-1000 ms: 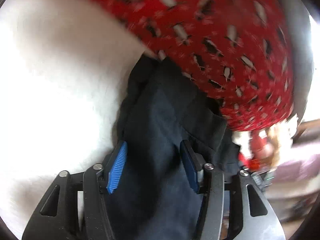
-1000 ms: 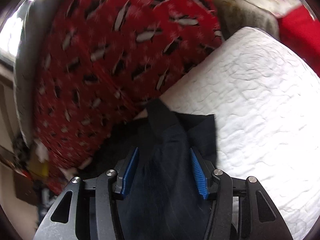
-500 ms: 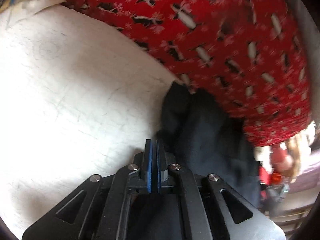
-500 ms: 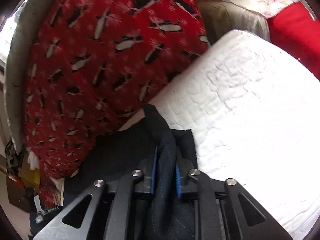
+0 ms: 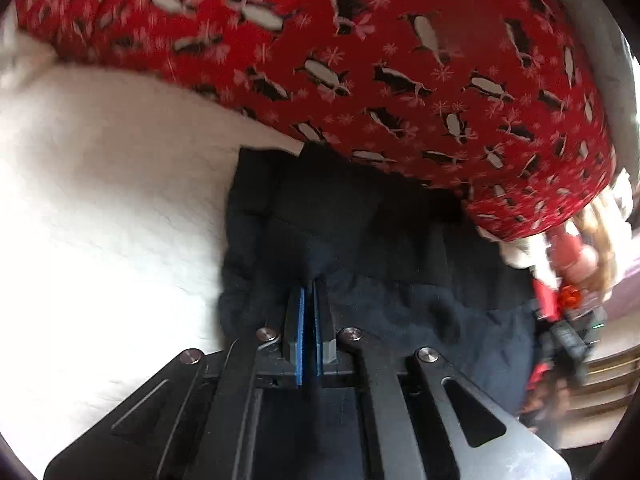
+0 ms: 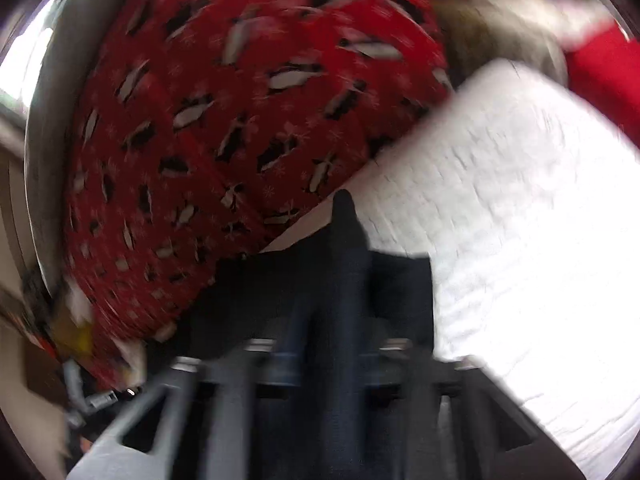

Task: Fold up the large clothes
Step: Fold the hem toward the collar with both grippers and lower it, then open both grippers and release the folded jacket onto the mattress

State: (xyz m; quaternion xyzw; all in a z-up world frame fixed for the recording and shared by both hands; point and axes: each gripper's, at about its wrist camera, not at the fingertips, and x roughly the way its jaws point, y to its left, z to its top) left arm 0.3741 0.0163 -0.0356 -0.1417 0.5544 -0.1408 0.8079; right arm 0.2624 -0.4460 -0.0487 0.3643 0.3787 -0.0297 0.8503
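dark garment pinched at two points on the white quilt

a dark garment is seen lying on the white quilted bed cover, along the edge where the cover meets a red penguin-print blanket. in the left wrist view the garment is shown sharply: flat folded layers spread toward the blanket, with a small bunch of cloth drawn up into the left gripper, whose blue pads are pressed together on that fold. in the right wrist view, which is blurred, the same garment is seen as a narrow ridge of cloth rising between the jaws of the right gripper; those jaws have just been closing and are clamped on the ridge. only the right view shows the far corner of the quilt, a beige bundle and a plain red cloth beyond it. only the left view shows blurred clutter past the blanket's lower corner.
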